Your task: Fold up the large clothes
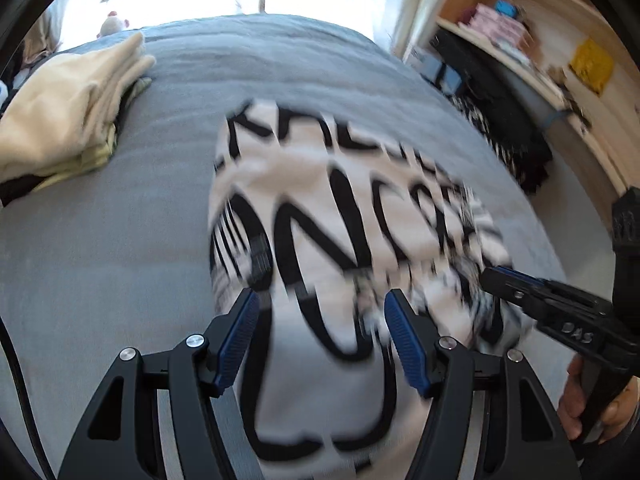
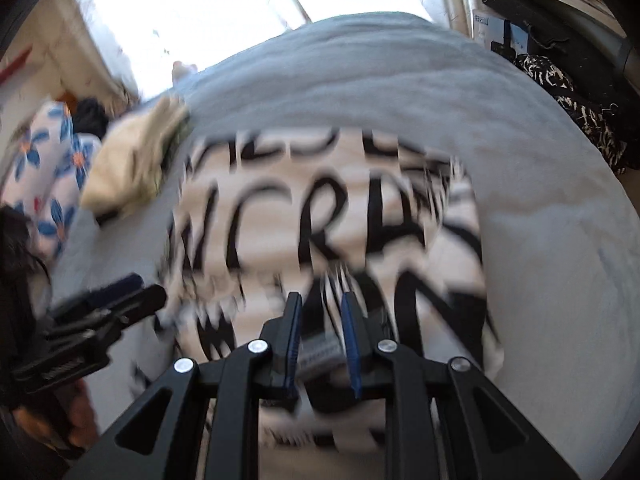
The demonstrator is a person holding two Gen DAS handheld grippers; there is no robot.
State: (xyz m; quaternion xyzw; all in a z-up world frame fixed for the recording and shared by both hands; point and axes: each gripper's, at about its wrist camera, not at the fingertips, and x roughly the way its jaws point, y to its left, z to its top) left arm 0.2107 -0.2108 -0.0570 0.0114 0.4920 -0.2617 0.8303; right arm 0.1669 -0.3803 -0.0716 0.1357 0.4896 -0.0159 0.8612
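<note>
Grippers (image 1: 320,332) (image 2: 320,336) tilted over shirt (image 1: 320,208)

Each camera sits behind its own jaws, looking down close. Both see the lettered cloth (image 1: 340,240) (image 2: 320,220) beyond the jaws on the bed (image 1: 100,260) (image 2: 540,240).

White garment (image 1: 320,208): soft matt cloth, printed with large black lettering. Bed cover (image 1: 120,240), lower left: grey cloth, matt, faintly napped. Folded cream stack (image 1: 68,108), upper left: soft matt fabric. Left gripper (image 1: 320,340): matt black plastic arms, ribbed blue pads (image 1: 236,340), shiny metal screw heads (round, silver). Shelving (image 1: 520,20), upper right: pale wood, smooth.
</note>
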